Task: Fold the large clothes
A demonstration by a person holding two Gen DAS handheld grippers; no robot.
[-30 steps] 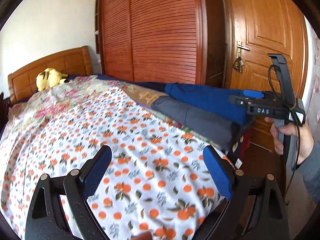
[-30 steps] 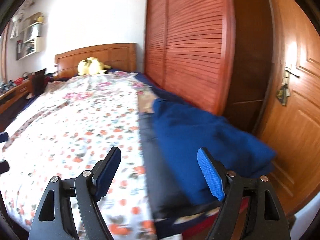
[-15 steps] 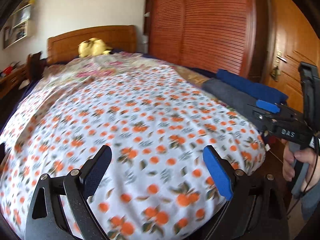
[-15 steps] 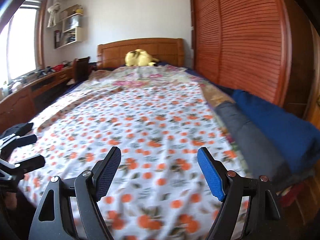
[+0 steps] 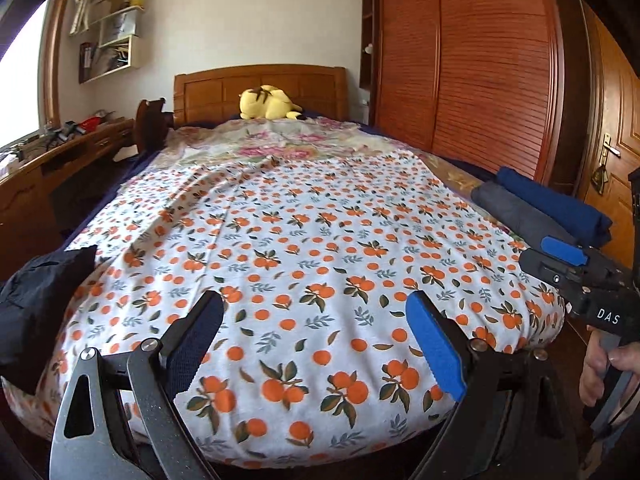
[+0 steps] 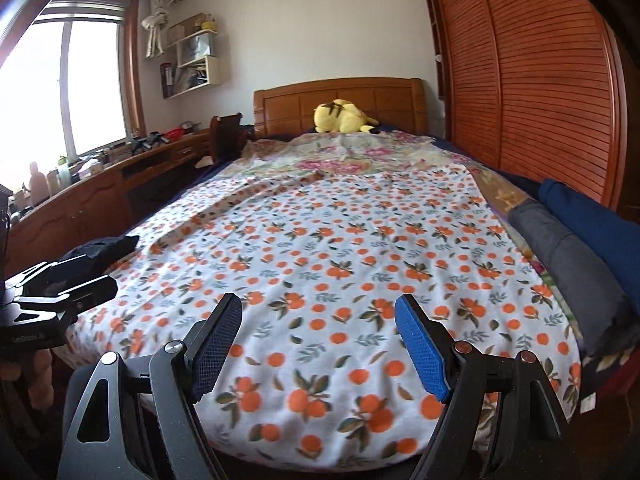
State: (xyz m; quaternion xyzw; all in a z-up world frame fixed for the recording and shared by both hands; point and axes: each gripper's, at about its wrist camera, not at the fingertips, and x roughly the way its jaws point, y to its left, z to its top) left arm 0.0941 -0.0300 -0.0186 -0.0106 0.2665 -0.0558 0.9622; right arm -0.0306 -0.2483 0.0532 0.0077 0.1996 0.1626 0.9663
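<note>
A crumpled black garment (image 5: pixel 40 300) lies at the bed's near left corner; it also shows in the right wrist view (image 6: pixel 102 250). A folded grey garment (image 5: pixel 516 210) and a folded blue garment (image 5: pixel 560 204) lie along the bed's right edge, also seen in the right wrist view as the grey garment (image 6: pixel 568 260) and the blue garment (image 6: pixel 592 220). My left gripper (image 5: pixel 316 344) is open and empty at the foot of the bed. My right gripper (image 6: pixel 318 344) is open and empty beside it, to its right, and shows in the left wrist view (image 5: pixel 560 256).
The bed has a white orange-print cover (image 5: pixel 312 248) and a floral sheet (image 5: pixel 280 144) behind it. A yellow plush toy (image 5: pixel 266 104) lies by the wooden headboard (image 5: pixel 260 84). A wooden desk (image 6: pixel 100 192) runs along the left; a louvred wardrobe (image 5: pixel 480 60) and a door (image 5: pixel 616 140) stand on the right.
Both grippers have swung left from the folded pile on the right edge to face straight up the bed. The black garment has come into view. Both stay open.
</note>
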